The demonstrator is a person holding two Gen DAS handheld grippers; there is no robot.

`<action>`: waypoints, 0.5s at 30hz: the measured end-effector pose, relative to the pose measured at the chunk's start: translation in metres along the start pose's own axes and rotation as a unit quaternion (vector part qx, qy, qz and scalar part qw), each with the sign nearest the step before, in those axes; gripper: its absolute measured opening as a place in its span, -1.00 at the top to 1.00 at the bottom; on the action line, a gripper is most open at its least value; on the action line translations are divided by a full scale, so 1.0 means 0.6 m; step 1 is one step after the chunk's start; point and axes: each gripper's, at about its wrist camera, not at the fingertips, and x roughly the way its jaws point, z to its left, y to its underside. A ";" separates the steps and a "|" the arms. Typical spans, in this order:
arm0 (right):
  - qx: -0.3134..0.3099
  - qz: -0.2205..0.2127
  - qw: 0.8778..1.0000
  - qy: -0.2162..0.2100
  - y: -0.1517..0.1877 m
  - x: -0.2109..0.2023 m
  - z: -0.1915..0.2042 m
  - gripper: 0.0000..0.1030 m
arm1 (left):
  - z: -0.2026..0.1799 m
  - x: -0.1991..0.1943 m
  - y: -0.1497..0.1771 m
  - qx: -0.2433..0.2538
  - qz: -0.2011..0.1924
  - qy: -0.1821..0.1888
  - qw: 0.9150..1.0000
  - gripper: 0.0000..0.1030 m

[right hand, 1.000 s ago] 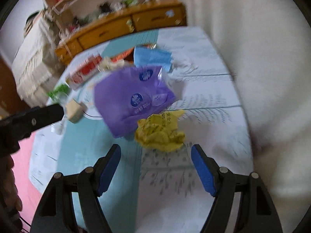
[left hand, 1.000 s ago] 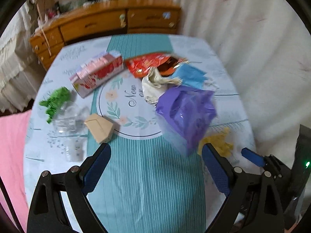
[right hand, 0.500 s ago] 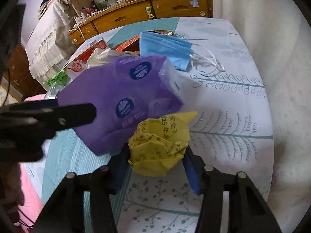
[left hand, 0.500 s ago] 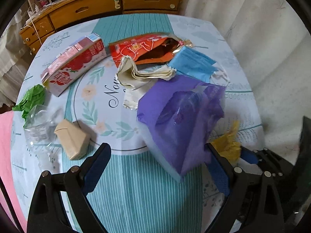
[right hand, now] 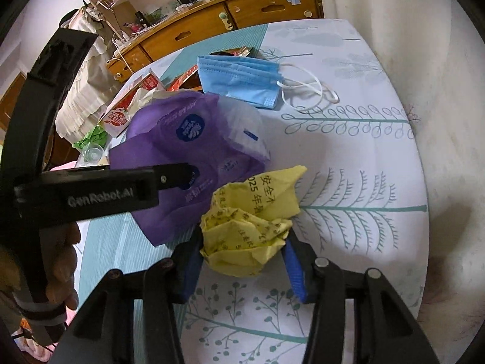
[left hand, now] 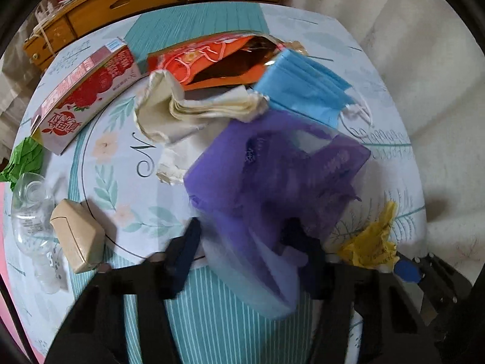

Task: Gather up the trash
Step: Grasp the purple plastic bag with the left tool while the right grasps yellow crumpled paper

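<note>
A purple plastic bag (left hand: 272, 176) lies on the table, also in the right wrist view (right hand: 182, 151). My left gripper (left hand: 251, 251) has its fingers closed in around the bag's near end. A crumpled yellow paper (right hand: 248, 221) lies right of the bag; it also shows in the left wrist view (left hand: 369, 242). My right gripper (right hand: 242, 261) is shut on the yellow paper. Farther back lie a blue face mask (left hand: 303, 88), beige tissue (left hand: 188, 106), an orange snack wrapper (left hand: 218, 60) and a red juice carton (left hand: 88, 94).
At the left edge lie a green paper scrap (left hand: 24, 160), a clear plastic bottle (left hand: 33, 212) and a small tan box (left hand: 78, 239). A wooden dresser (right hand: 230, 15) stands beyond the table (left hand: 212, 318). A white curtain (left hand: 424, 75) hangs on the right.
My left gripper has moved forward and closed its fingers around the purple bag. My right gripper has closed tighter on the yellow paper.
</note>
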 end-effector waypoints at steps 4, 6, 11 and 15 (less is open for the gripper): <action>-0.001 0.000 1.000 0.000 0.001 0.000 0.000 0.06 | -0.005 -0.007 0.006 0.013 -0.004 0.006 1.000 0.73; 0.002 0.000 1.000 0.000 0.001 -0.001 0.000 0.06 | -0.005 -0.014 0.012 0.016 -0.009 0.010 1.000 0.78; 0.017 0.004 1.000 0.003 0.005 -0.005 0.000 0.08 | 0.005 -0.044 0.037 0.019 -0.021 0.014 0.999 0.80; 0.022 0.004 1.000 0.004 0.017 -0.014 0.012 0.08 | 0.012 -0.074 0.058 0.022 -0.029 0.022 0.999 0.81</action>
